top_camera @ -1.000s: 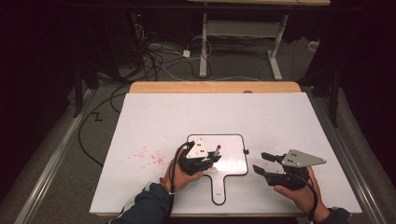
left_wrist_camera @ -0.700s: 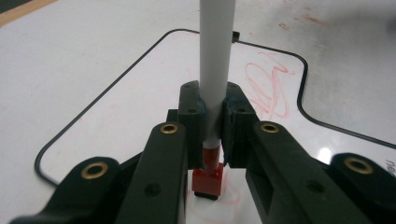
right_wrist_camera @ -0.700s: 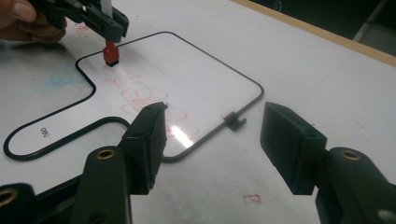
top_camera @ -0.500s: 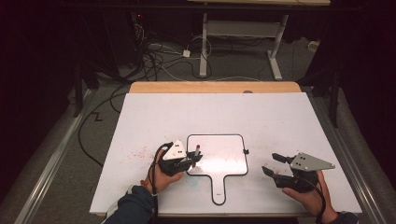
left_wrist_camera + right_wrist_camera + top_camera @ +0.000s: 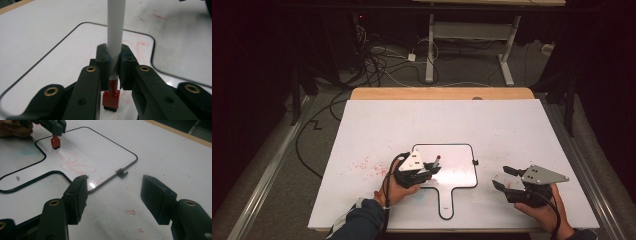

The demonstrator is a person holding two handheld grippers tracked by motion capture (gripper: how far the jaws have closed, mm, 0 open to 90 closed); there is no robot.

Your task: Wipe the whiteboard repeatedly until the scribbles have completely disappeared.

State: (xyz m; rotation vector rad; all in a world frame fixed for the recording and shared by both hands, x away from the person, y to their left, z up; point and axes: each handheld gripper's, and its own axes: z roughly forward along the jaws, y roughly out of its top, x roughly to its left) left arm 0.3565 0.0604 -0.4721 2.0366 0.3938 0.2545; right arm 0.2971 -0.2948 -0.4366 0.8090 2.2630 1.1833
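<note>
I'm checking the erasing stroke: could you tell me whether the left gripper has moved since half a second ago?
Yes. The left gripper has moved right, from the small whiteboard's left edge onto its surface.

The tongs (image 5: 114, 72) clamp a white marker (image 5: 115, 37) between their black pads (image 5: 103, 65). The marker's red end (image 5: 111, 98), with a dark tip, rests on a small whiteboard (image 5: 62, 57) edged in black. Faint red smears mark the board. Beyond it lies the white table (image 5: 175, 37), also streaked red.

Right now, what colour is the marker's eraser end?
Red, clearest in the left gripper view.
</note>
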